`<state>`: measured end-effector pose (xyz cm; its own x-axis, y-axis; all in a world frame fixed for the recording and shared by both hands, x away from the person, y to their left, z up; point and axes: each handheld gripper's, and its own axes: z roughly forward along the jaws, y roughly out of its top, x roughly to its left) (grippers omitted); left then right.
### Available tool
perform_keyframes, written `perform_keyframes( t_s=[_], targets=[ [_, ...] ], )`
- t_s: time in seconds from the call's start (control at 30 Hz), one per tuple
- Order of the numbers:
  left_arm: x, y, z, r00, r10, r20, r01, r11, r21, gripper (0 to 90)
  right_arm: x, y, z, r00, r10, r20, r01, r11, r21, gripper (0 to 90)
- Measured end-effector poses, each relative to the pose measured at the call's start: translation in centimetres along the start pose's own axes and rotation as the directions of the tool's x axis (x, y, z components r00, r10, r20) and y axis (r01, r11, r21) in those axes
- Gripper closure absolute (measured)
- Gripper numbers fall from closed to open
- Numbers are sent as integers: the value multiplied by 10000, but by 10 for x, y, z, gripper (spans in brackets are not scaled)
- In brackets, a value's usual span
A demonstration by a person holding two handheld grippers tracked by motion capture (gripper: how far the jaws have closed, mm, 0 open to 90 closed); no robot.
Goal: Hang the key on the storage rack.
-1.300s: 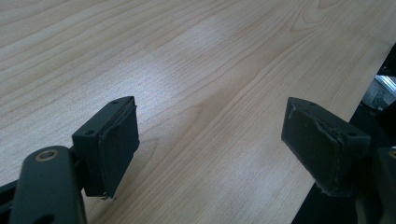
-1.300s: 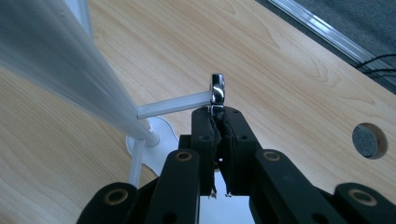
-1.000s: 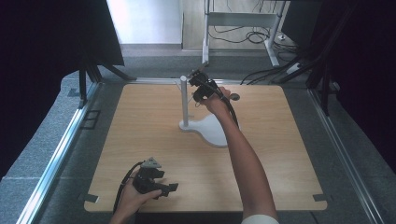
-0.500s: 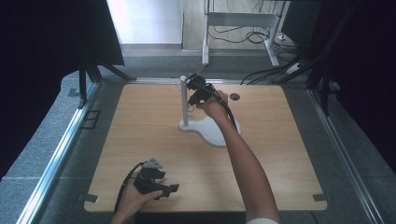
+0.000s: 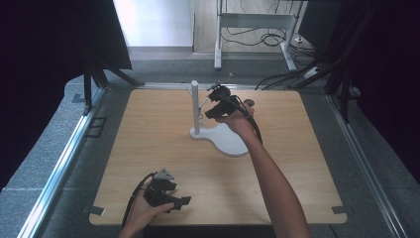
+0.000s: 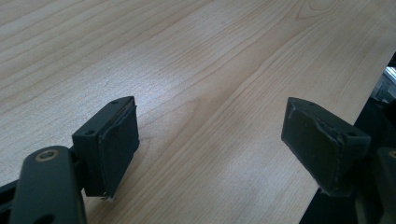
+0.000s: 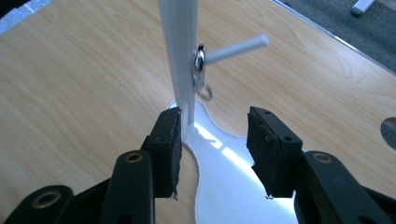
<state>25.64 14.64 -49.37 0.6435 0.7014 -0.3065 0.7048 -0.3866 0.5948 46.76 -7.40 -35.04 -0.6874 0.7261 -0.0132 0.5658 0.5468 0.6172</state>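
Beside the white stand point(image 5: 195, 106), the right tool point(image 5: 212, 101) – no writing legible.

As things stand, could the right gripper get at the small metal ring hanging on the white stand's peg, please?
Probably yes: the right gripper has just been opening, nothing sits between its jaws, and the ring hangs straight ahead on the peg, with only the post close beside it.

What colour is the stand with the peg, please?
White; the stand shows best in the right gripper view.

White stand point(image 5: 225, 139) on wooden table point(image 5: 148, 134)
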Motion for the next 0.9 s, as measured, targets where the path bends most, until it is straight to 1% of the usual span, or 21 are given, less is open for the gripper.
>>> perform_keyframes(
  t_s=[0.07, 0.2, 0.33, 0.43, 0.5, 0.57, 0.73, 0.8, 0.9],
  targets=[
    [1, 0, -1, 10000, -72, -52, 71, 10000, -67, 193, -1, -10, -4, 9999, -55, -136, 54, 9999, -84, 545],
    [5, 0, -4, 9998, -154, -161, 152, 9998, -146, 193, -3, -34, -11, 9997, -45, -258, 41, 9999, -151, 533],
    [9, -1, -7, 9993, -263, -272, 258, 9995, -182, 193, -3, -64, -16, 9991, -11, -435, -5, 9993, -370, 525],
    [12, -2, -9, 9988, -337, -365, 330, 9992, -206, 194, -1, -89, -20, 9983, 39, -575, -70, 9986, -522, 524],
    [14, -2, -10, 9983, -396, -431, 387, 9990, -224, 194, -1, -103, -22, 9979, 10, -649, -50, 9980, -625, 522],
    [16, -3, -11, 9977, -465, -486, 454, 9987, -232, 194, 2, -117, -24, 9981, 18, -624, -64, 9973, -727, 511],
    [19, -3, -12, 9967, -544, -606, 530, 9983, -246, 194, 9, -152, -29, 9980, -175, -615, 112, 9948, -1011, 492],
    [20, -4, -13, 9964, -560, -643, 545, 9982, -248, 194, 11, -165, -29, 9981, -216, -576, 155, 9945, -1032, 492],
    [22, -4, -12, 9955, -603, -732, 587, 9980, -240, 194, 14, -182, -26, 9983, -142, -557, 87, 9951, -983, 492]
  ],
)
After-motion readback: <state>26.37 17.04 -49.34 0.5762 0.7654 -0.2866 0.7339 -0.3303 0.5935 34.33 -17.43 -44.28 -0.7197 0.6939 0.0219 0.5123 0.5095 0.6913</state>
